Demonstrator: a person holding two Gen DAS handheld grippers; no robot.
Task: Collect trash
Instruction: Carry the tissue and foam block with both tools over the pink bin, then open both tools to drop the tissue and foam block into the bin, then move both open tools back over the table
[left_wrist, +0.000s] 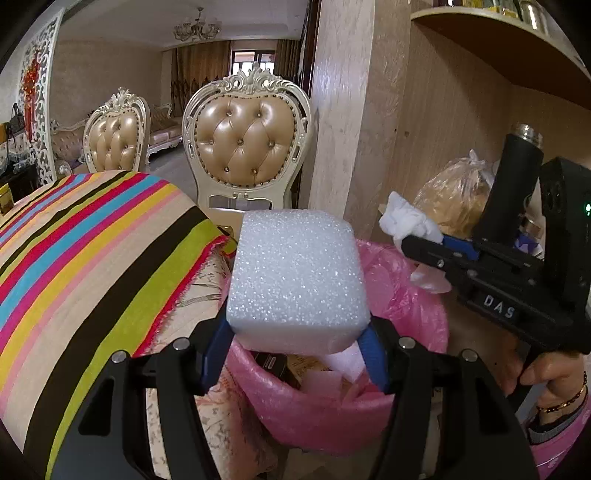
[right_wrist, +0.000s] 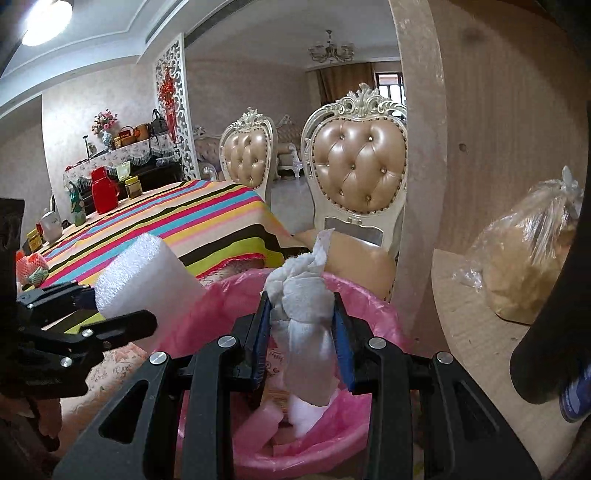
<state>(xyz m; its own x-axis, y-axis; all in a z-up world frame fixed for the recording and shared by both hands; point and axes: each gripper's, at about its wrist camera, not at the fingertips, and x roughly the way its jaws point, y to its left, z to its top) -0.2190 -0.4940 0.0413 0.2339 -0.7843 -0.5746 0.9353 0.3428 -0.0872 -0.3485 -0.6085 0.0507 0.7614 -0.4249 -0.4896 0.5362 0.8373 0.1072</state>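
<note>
My left gripper (left_wrist: 297, 349) is shut on a white foam block (left_wrist: 297, 280) and holds it over the near rim of a bin lined with a pink bag (left_wrist: 325, 417). The same foam block (right_wrist: 147, 280) shows at the left of the right wrist view, above the bin's left edge. My right gripper (right_wrist: 303, 339) is shut on a crumpled white tissue wad (right_wrist: 303, 314), held over the pink-lined bin (right_wrist: 240, 295). In the left wrist view the right gripper (left_wrist: 417, 240) comes in from the right with the tissue (left_wrist: 406, 219). Foam scraps and card lie inside the bin.
A table under a striped cloth (left_wrist: 81, 258) stands left of the bin, with a red jug (right_wrist: 104, 195) and jars at its far end. A padded chair (left_wrist: 247, 147) is behind the bin. To the right are a wooden shelf (right_wrist: 476, 314), a tied plastic bag (right_wrist: 532, 258) and a dark flask (left_wrist: 517, 173).
</note>
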